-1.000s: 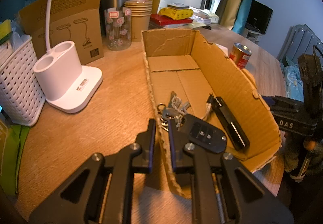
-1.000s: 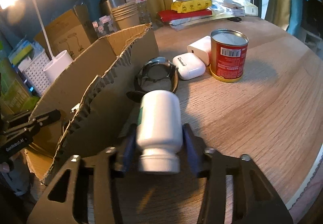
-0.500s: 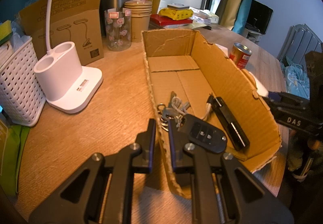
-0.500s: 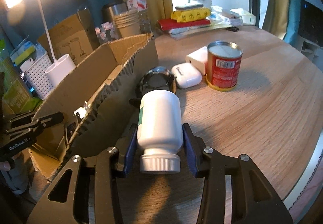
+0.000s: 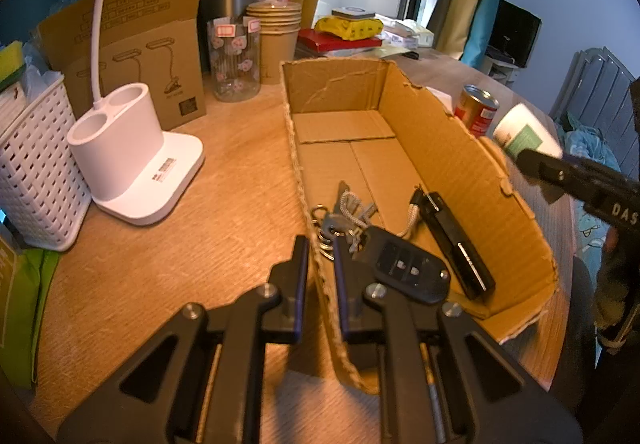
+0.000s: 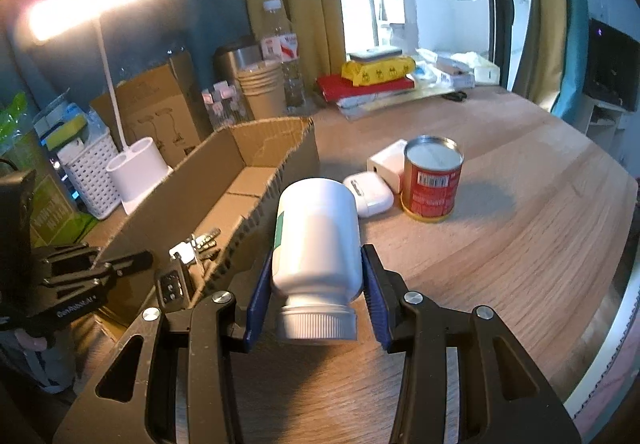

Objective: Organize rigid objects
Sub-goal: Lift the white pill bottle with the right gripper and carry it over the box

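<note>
The right gripper holds a white plastic bottle above the wooden desk, just beside the long wall of the cardboard box. The bottle lies along the fingers, its ribbed white screw cap toward the camera and its rounded base pointing away; a green label shows on its left side. The blue-padded fingers stand partly apart and press against the bottle's body from both sides.

The left gripper has its fingers nearly together, pinching the box's near side wall between them. The box is open-topped with ragged, torn edges. Inside it, at the near end, lie a bunch of keys, a black car key fob and a slim black device against the far wall.

On the desk beyond the bottle stand a red tin can, a white earbud case touching a white charger block. A white lamp base and a white lattice basket sit on the box's other side.
</note>
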`<control>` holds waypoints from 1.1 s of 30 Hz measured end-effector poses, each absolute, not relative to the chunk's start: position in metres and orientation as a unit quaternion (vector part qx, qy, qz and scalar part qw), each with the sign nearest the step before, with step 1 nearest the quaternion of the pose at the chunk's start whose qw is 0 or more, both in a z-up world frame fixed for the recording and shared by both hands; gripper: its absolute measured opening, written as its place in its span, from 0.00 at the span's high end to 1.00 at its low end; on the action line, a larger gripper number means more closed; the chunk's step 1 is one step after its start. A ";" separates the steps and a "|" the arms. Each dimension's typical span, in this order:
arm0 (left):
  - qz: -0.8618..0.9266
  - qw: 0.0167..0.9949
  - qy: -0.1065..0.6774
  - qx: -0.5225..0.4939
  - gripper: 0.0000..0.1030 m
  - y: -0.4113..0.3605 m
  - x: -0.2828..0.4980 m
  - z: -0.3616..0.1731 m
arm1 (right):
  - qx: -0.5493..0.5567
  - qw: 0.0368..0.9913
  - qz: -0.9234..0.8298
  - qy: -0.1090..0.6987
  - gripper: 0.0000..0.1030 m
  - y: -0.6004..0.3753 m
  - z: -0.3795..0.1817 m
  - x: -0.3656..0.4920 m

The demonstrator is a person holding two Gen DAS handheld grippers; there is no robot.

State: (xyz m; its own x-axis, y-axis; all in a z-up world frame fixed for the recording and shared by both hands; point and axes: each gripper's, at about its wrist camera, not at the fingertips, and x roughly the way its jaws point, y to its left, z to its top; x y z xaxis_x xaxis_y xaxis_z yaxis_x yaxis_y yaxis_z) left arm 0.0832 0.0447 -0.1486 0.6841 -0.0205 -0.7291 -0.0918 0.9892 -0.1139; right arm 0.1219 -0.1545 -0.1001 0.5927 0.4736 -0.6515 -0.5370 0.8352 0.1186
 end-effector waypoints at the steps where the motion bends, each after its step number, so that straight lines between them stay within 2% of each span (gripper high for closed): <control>1: 0.019 0.915 0.397 -0.071 0.87 0.045 0.083 -0.149 | -0.046 0.892 0.285 0.348 0.56 -0.154 -0.098 0.121; 20: 0.020 0.915 0.397 -0.071 0.87 0.044 0.083 -0.149 | -0.077 0.893 0.324 0.303 0.56 -0.114 -0.066 0.114; 33: 0.020 0.915 0.396 -0.070 0.87 0.044 0.083 -0.149 | -0.100 0.881 0.345 0.307 0.56 -0.086 -0.076 0.119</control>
State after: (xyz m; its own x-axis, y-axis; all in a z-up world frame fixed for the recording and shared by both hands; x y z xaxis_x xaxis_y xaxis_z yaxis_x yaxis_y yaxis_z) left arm 0.0828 0.0441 -0.1492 0.6848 -0.0195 -0.7284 -0.0922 0.9893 -0.1132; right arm 0.1194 -0.0864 -0.0762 0.5733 0.5477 -0.6093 -0.6698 0.7416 0.0364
